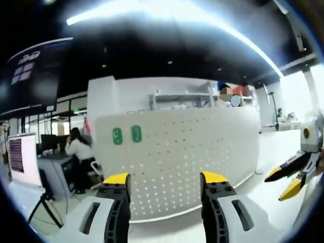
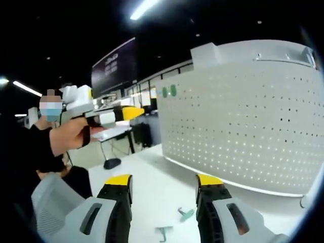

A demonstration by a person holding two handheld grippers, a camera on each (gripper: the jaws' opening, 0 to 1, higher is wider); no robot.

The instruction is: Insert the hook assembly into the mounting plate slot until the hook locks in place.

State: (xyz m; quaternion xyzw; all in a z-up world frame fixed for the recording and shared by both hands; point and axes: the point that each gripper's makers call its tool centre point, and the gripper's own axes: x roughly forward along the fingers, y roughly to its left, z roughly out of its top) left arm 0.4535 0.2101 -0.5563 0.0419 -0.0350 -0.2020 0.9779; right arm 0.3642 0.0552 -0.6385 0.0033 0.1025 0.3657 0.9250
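Both claws are hanging open and empty; two green hooks (image 2: pixel 186 213) are lying on the white desk (image 2: pixel 152 187) between the right claw (image 2: pixel 164 183)'s tips, the left claw (image 1: pixel 165 178) facing the pegboard (image 1: pixel 182 152).

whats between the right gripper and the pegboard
In the right gripper view, bare white tabletop runs from the right gripper to the pegboard. Two small green hooks lie low between its open jaws, not on that stretch.

A dark wall screen (image 1: pixel 33 76) hangs above a seated person (image 1: pixel 78 152) at a desk (possibly an office area); a tripod (image 1: pixel 43 205) stands nearby.
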